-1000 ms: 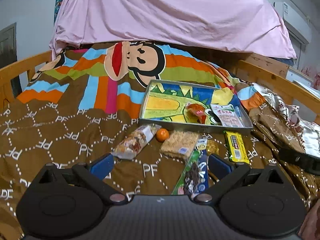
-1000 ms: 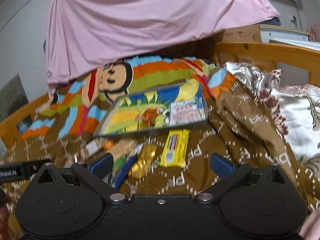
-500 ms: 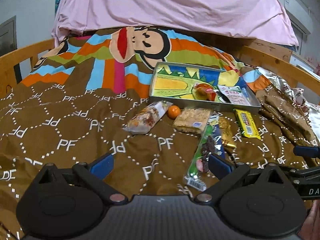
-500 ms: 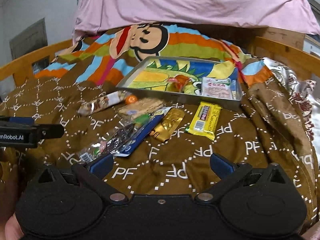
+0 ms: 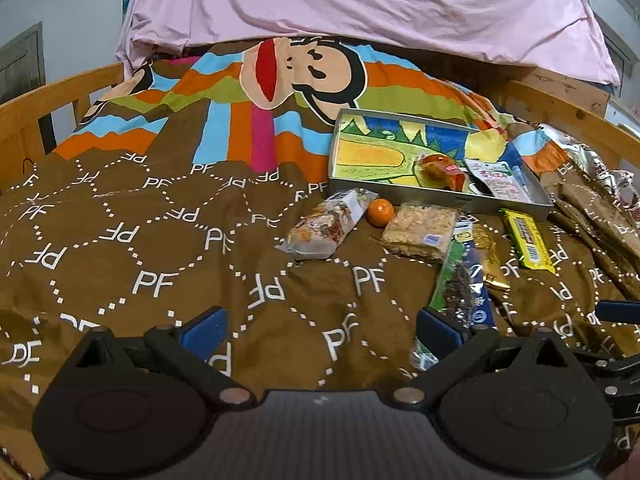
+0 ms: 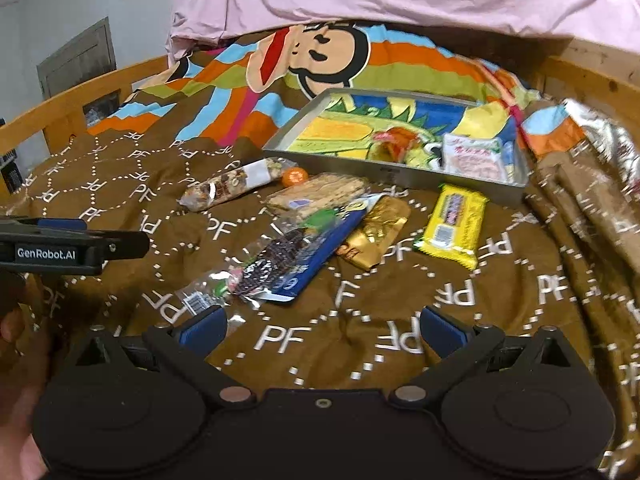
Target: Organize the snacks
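I'm looking at a brown quilt with white PF lettering, its far end striped and printed with a cartoon monkey. A pink sheet hangs over the head of the bed, inside a wooden frame. At right I see a crumpled floral cloth.

a bedroom in a home. a bed with a wooden frame fills both views, its rails running along the left and right sides. a brown quilt printed with "pf" letters and a cartoon monkey covers the mattress, and a pink sheet is draped over something at the far end (what lies under it cannot be seen). a plain wall stands at far left, and a silvery floral cushion sits at right.
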### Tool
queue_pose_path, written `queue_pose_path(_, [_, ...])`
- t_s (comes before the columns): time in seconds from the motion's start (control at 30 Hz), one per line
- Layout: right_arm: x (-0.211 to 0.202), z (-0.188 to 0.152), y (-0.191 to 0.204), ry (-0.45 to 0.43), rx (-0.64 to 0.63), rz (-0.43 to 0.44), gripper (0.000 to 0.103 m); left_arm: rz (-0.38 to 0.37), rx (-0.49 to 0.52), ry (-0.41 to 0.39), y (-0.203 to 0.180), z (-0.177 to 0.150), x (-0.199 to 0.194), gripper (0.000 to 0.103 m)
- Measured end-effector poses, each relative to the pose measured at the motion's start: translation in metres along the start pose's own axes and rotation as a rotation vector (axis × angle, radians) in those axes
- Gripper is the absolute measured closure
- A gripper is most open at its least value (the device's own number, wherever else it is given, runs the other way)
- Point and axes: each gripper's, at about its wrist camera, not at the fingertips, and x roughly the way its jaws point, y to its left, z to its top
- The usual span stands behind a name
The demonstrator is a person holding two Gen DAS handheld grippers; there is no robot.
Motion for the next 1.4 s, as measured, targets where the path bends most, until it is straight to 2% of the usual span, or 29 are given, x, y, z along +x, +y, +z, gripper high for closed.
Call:
queue_pose_path(0.33, [0.024, 0.007, 0.003, 0.020, 0.024, 0.045, 0.001, 0.022, 0.009, 0.017, 0.014, 0.007, 0.018, 0.001])
queue_pose_path(0.47, [0.031, 0.012, 0.006, -0.015, 0.019, 0.100, 0.001, 0.015, 0.045, 0.006, 0.017, 0.014, 0.024, 0.001])
queue_pose_path(0.57, [0.038, 0.014, 0.008, -0.041, 0.019, 0.148, 0.001, -0.037, 0.069, 0.024, 0.019, 0.023, 0.033, 0.001])
queue_pose_path(0.77, [0.045, 0.016, 0.011, -0.062, 0.024, 0.211, 0.001, -0.065, 0.105, 0.030, 0.017, 0.039, 0.055, 0.001])
queue_pose_path(0.93, [0.054, 0.020, 0.011, -0.050, 0.068, 0.279, 0.009, -0.111, 0.150, 0.030, 0.012, 0.058, 0.077, 0.001])
queue_pose_path(1.1, [0.066, 0.022, 0.014, -0.026, 0.105, 0.293, 0.013, -0.132, 0.175, 0.028, 0.007, 0.077, 0.103, 0.001])
queue_pose_path(1.27, [0.075, 0.021, 0.013, 0.008, 0.139, 0.279, 0.015, -0.168, 0.175, 0.093, 0.007, 0.093, 0.135, 0.001])
queue_pose_path(1.4, [0.085, 0.022, 0.021, -0.011, 0.107, 0.235, 0.015, -0.183, 0.137, 0.158, 0.009, 0.095, 0.162, 0.001])
